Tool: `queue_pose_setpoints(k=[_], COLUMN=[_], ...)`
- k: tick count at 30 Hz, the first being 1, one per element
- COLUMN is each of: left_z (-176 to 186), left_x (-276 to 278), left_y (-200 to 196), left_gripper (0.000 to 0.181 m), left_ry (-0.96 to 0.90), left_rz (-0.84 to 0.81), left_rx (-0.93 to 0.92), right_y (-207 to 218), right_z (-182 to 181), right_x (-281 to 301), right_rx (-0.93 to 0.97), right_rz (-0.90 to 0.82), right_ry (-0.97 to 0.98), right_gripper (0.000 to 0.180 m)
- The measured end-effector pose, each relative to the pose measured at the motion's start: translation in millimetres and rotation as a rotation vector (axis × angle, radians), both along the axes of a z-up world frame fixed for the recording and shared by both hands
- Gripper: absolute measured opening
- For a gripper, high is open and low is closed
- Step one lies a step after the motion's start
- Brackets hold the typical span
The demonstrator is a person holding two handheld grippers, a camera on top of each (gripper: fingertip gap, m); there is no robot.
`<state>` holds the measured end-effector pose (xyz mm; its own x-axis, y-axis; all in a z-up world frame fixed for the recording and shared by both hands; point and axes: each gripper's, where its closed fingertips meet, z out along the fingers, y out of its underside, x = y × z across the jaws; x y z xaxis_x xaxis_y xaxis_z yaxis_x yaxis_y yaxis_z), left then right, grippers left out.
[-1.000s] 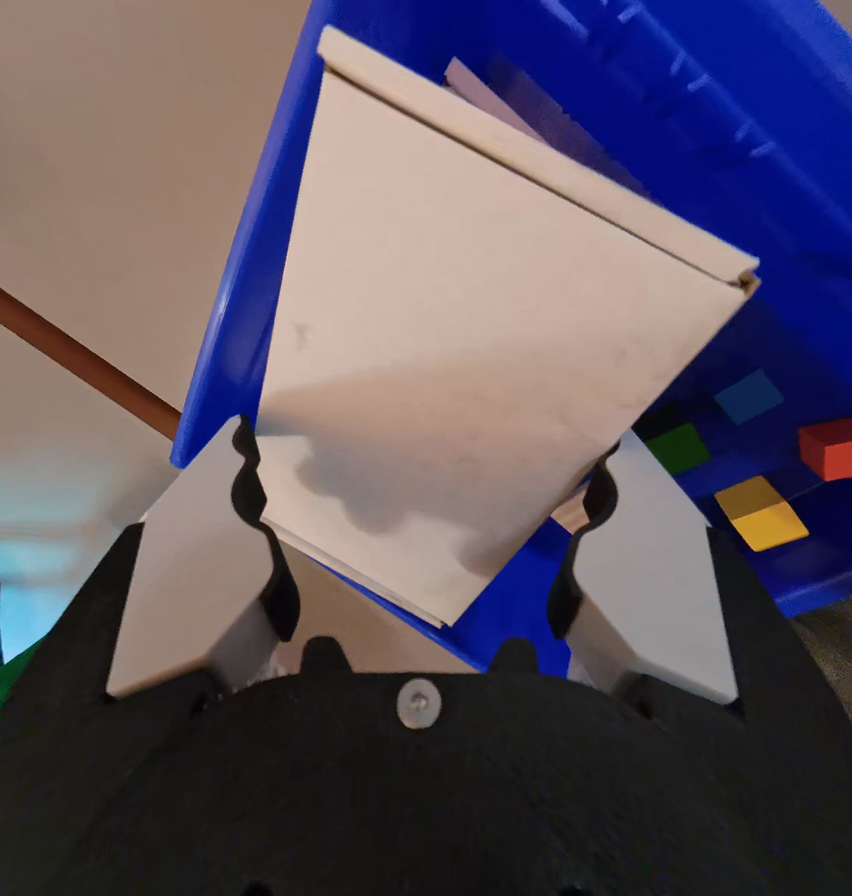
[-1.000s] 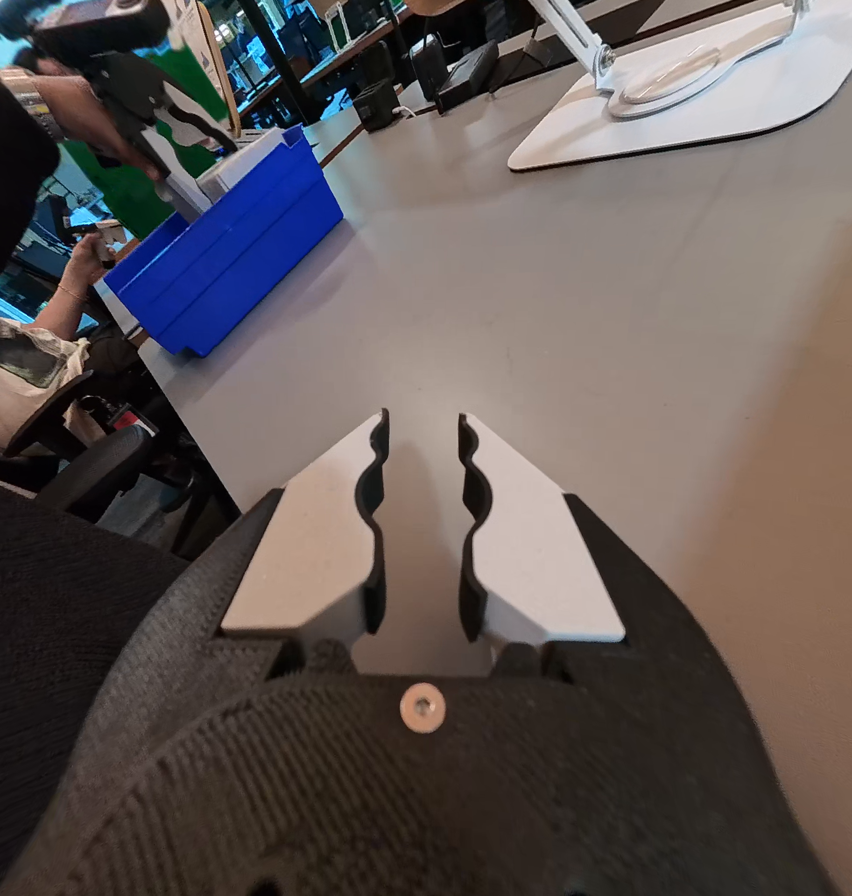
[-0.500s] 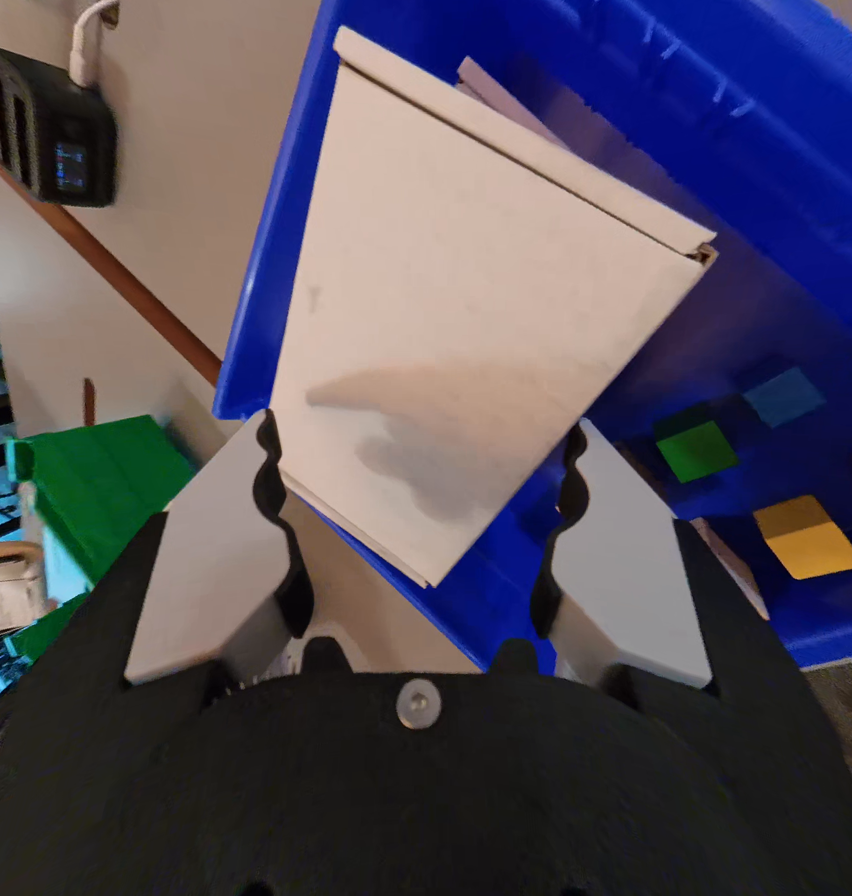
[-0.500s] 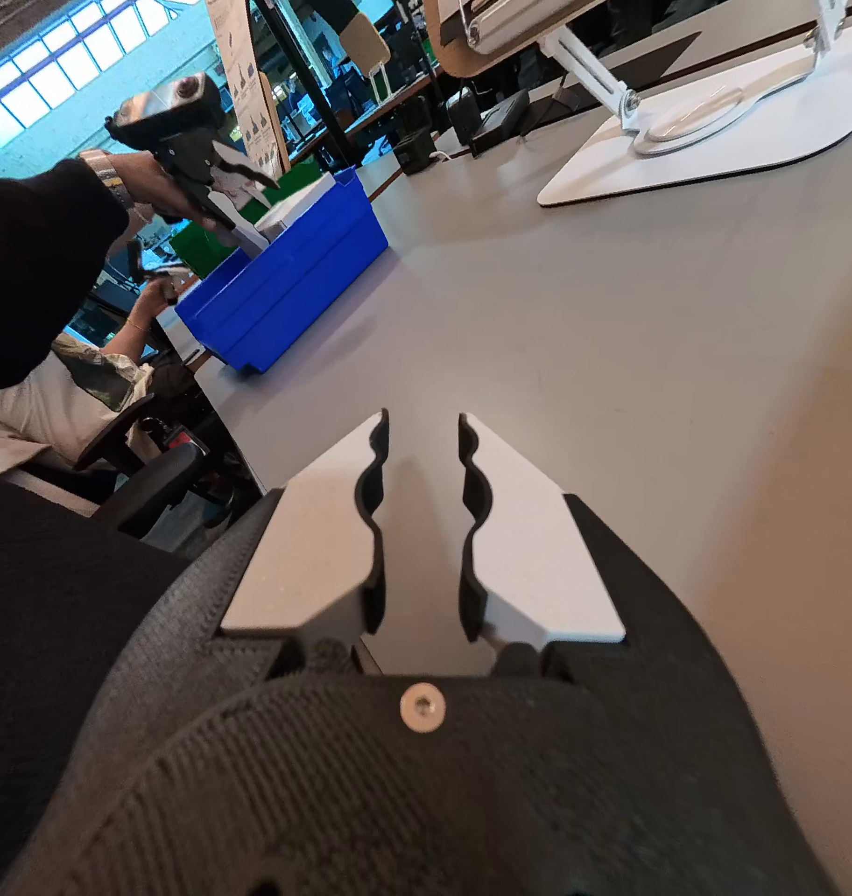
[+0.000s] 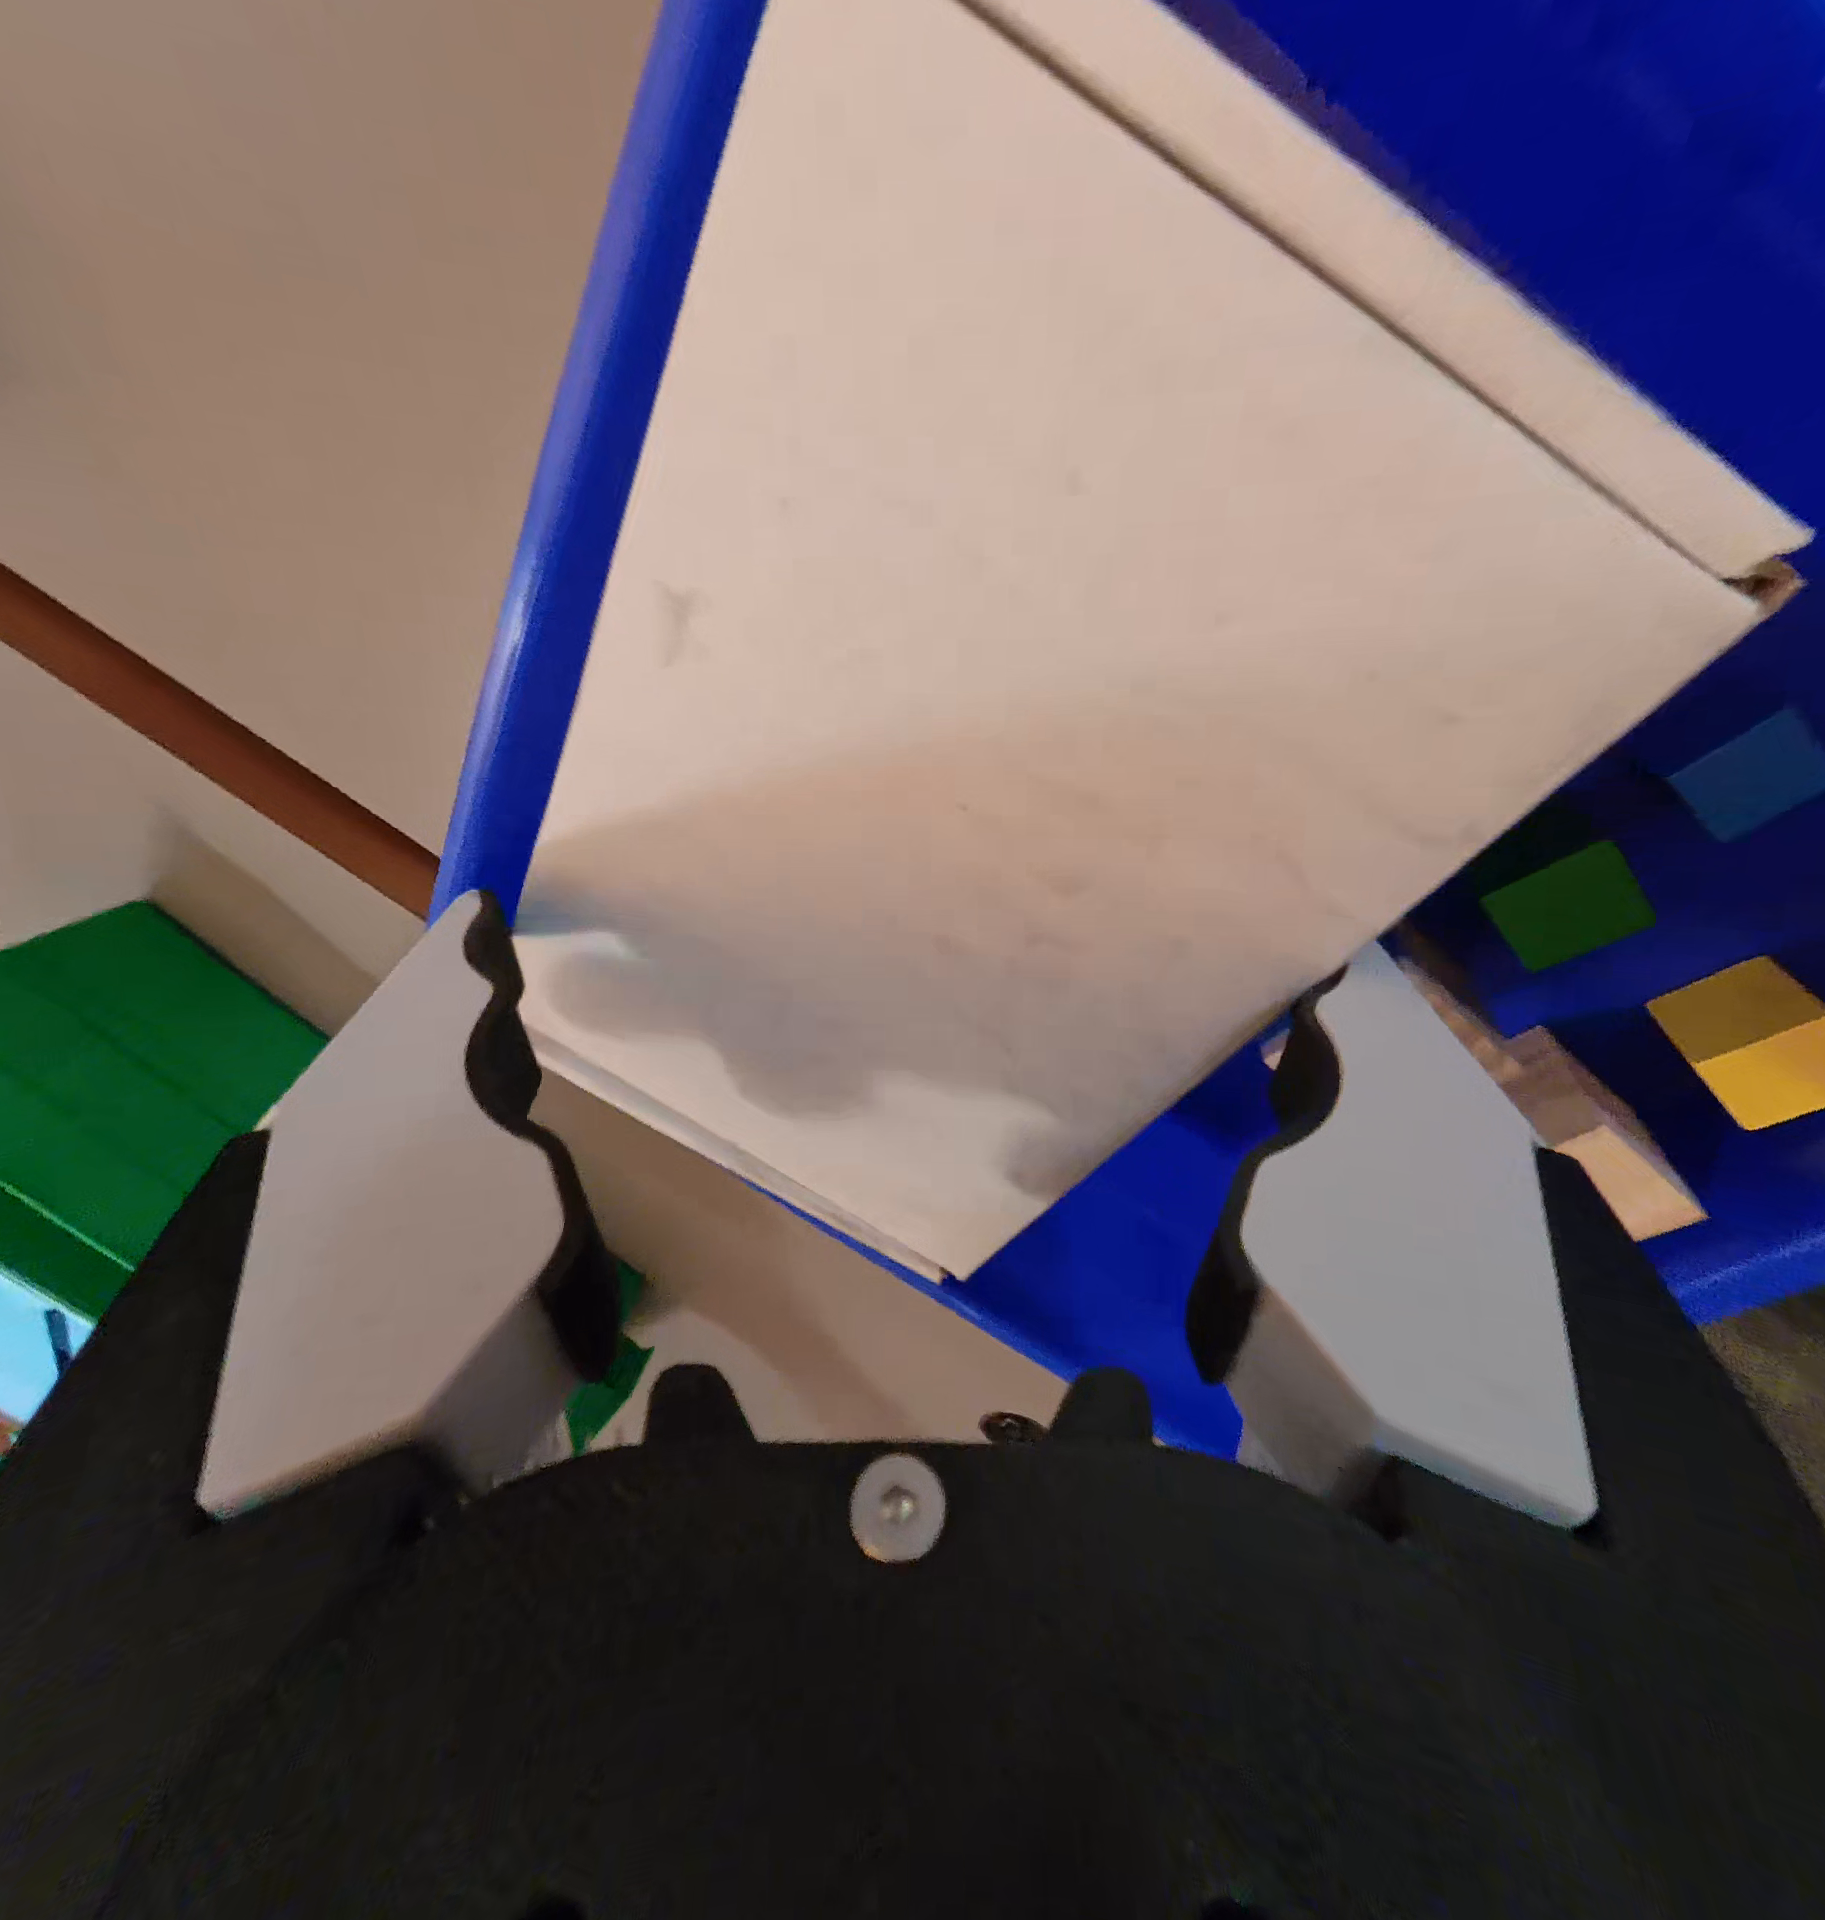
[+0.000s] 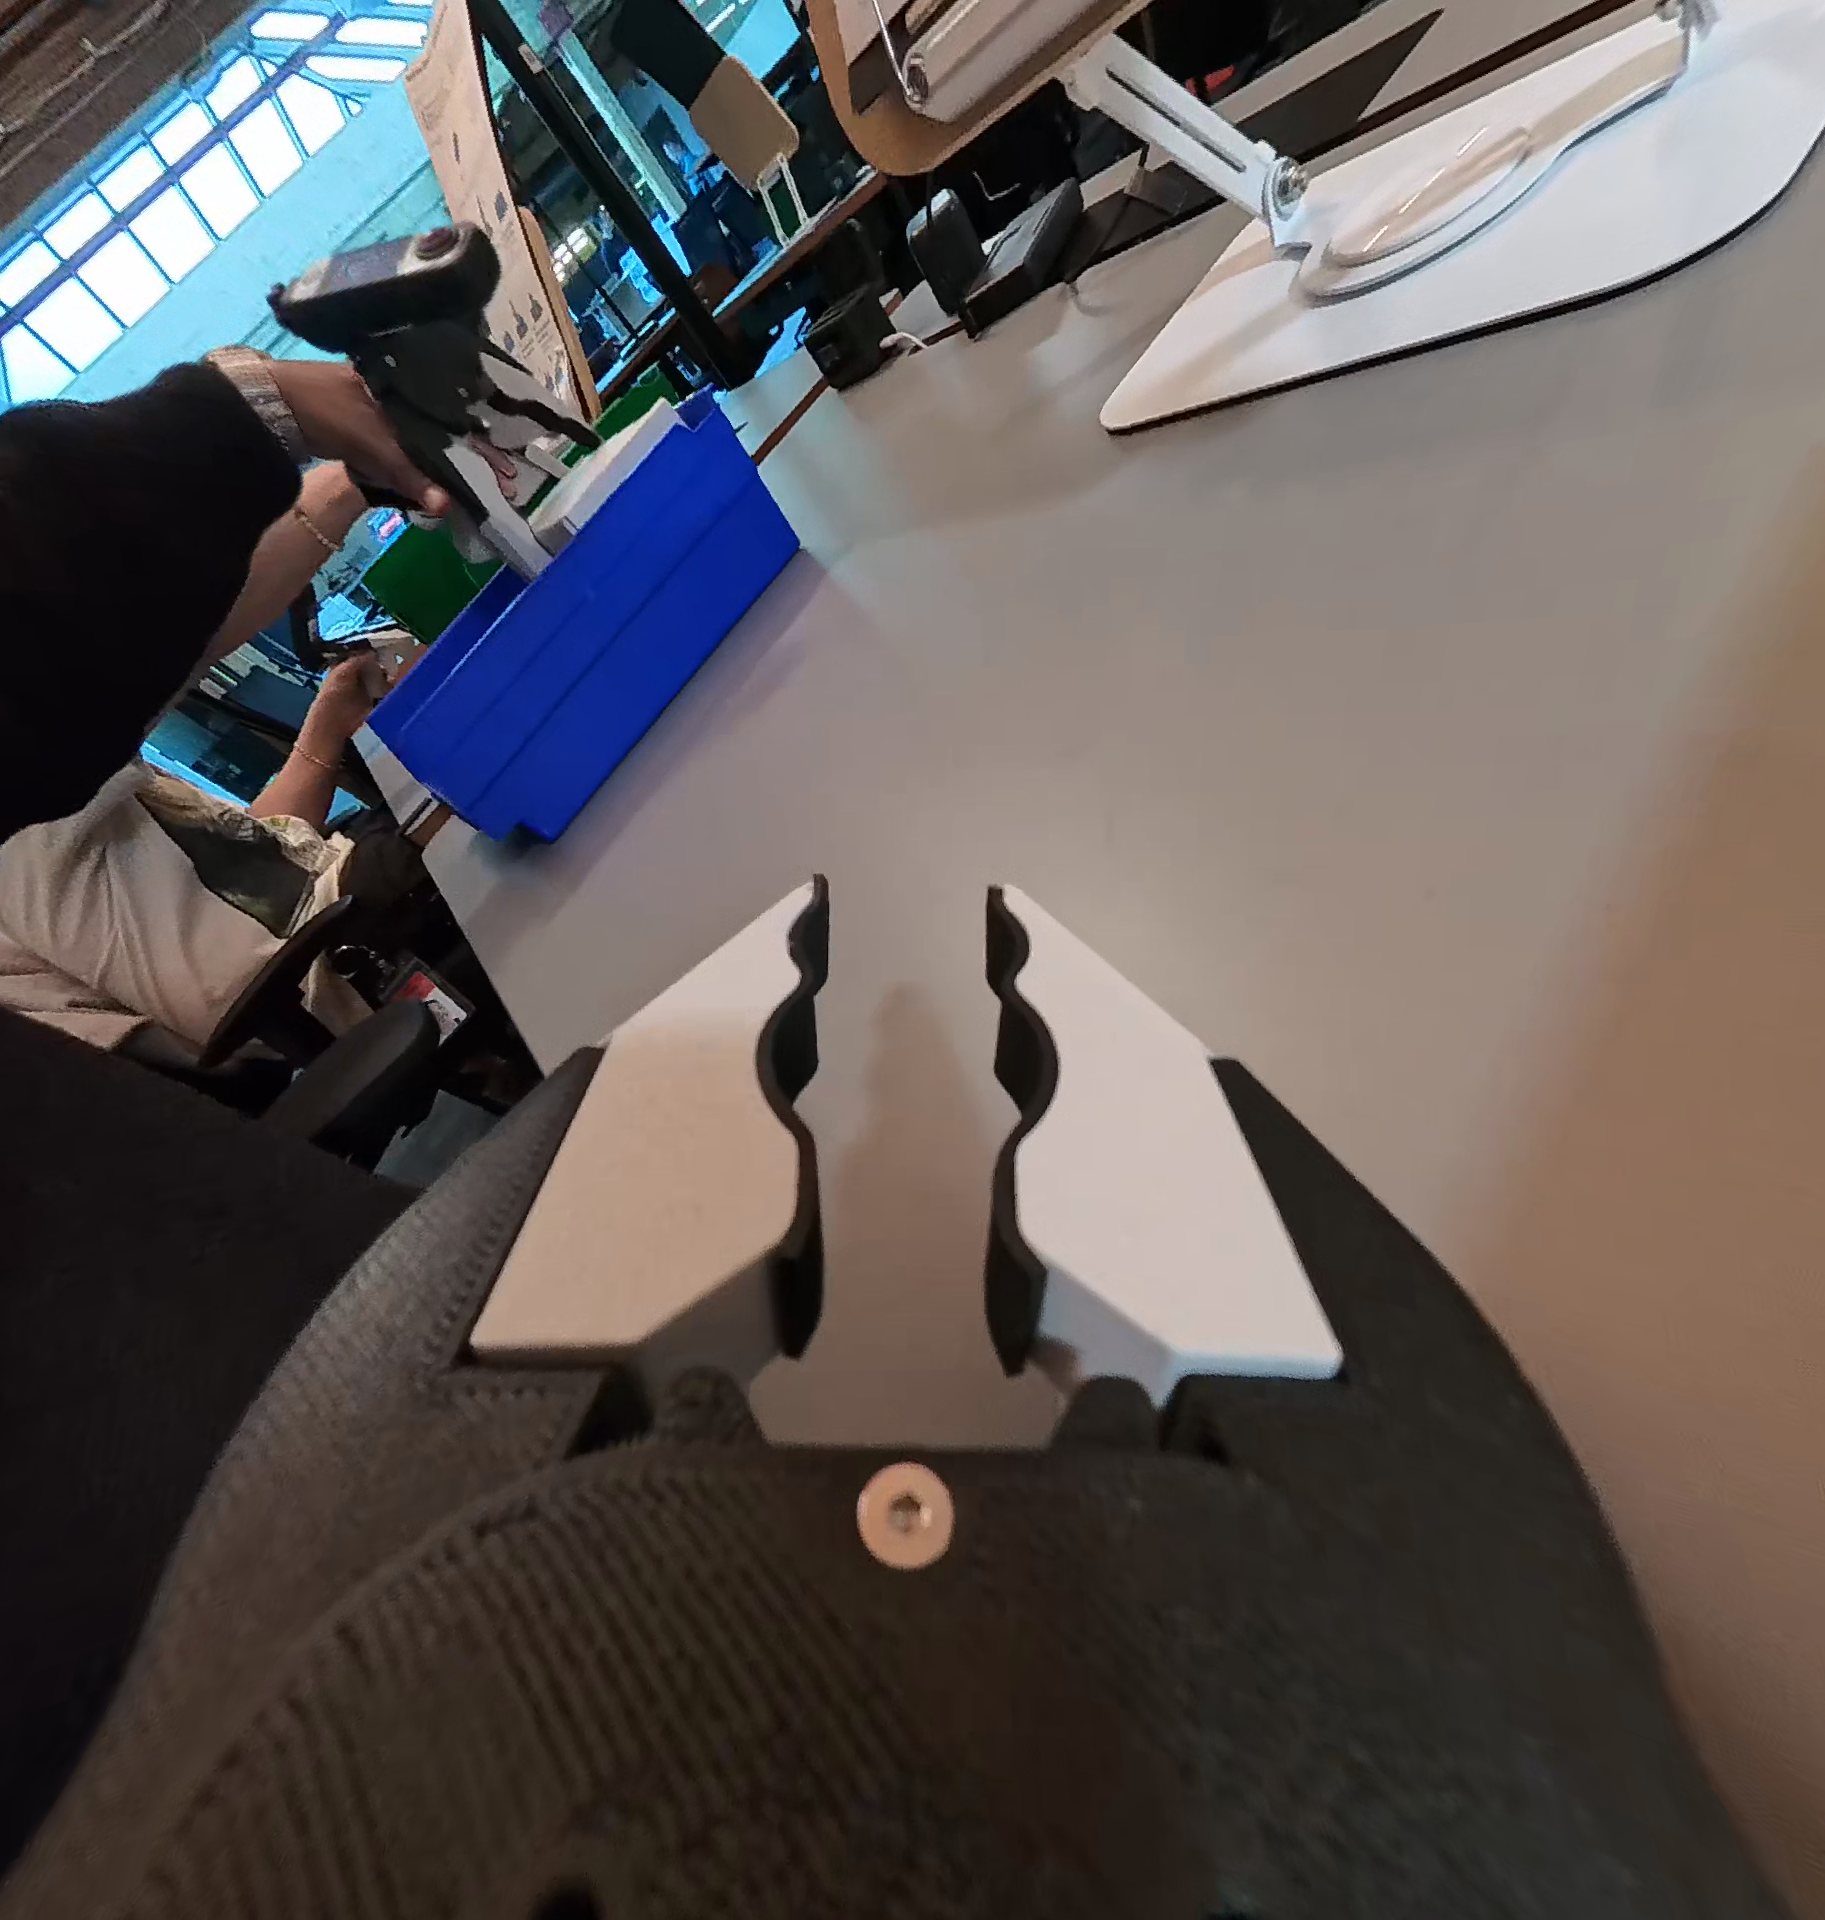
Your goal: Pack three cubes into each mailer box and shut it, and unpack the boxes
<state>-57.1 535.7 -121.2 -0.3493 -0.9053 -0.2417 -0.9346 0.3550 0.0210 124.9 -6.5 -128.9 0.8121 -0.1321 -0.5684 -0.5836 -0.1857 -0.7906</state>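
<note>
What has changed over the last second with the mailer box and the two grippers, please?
The left gripper drew back, then closed in again on the closed white mailer box in the blue bin, fingers wide at its sides. The right gripper tilted upward, unchanged: slightly open, empty, over the table.

Left gripper (image 5: pixel 903 1049) spread wide, right gripper (image 6: pixel 908 914) empty with a narrow gap.

In the left wrist view the left gripper's jaws stand far apart, pointing steeply downward, both white fingers (image 5: pixel 399 1195) with wavy black pads in full view. In the right wrist view it shows far off at upper left, carried by a hand (image 6: pixel 368 436) at the end of a dark sleeve (image 6: pixel 87 582). The right gripper's jaws are slightly parted, level and low, gripping nothing.
</note>
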Motion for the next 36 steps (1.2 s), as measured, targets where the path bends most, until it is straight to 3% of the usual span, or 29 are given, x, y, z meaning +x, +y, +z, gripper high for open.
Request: queue_pose_setpoints(k=[4,9,13,15,18,23,27,32,36], left_z=[-8,-12,-7,5,20,32,53,80,76], left_x=[-1,-17,-16,-13,-20,-28,-29,-16,-14], left_y=[0,15,-2,-3,-8,-13,-21,-18,-17], left_gripper=[0.153,0.143,0.141,0.131,0.102,0.094,0.037,0.052,0.053], left_ry=[0.005,0.112,0.113,0.083,0.077,0.037,-0.036,-0.162,-0.129], left_rz=[-0.035,-0.157,-0.119,-0.127,-0.104,0.019,0.132,0.154,0.102], left_rx=[-0.012,0.183,0.085,0.090,0.066,0.037,-0.095,-0.155,-0.101], right_y=[3,5,4,3,2,0,1,2,2], right_z=[-4,-4,-2,-1,4,7,6,5,4], right_x=[0,-3,-6,-5,-4,-3,-6,-5,-4], right_rx=[-0.013,-0.006,0.005,0.013,0.043,0.074,0.066,0.065,0.072], right_rz=[0.012,0.035,0.041,0.040,0.038,0.037,0.051,0.050,0.045], right_ry=[0.004,0.028,0.039,0.048,0.082,0.126,0.127,0.138,0.157], right_gripper=[0.029,0.029,0.029,0.029,0.029,0.030,0.030,0.029,0.028])
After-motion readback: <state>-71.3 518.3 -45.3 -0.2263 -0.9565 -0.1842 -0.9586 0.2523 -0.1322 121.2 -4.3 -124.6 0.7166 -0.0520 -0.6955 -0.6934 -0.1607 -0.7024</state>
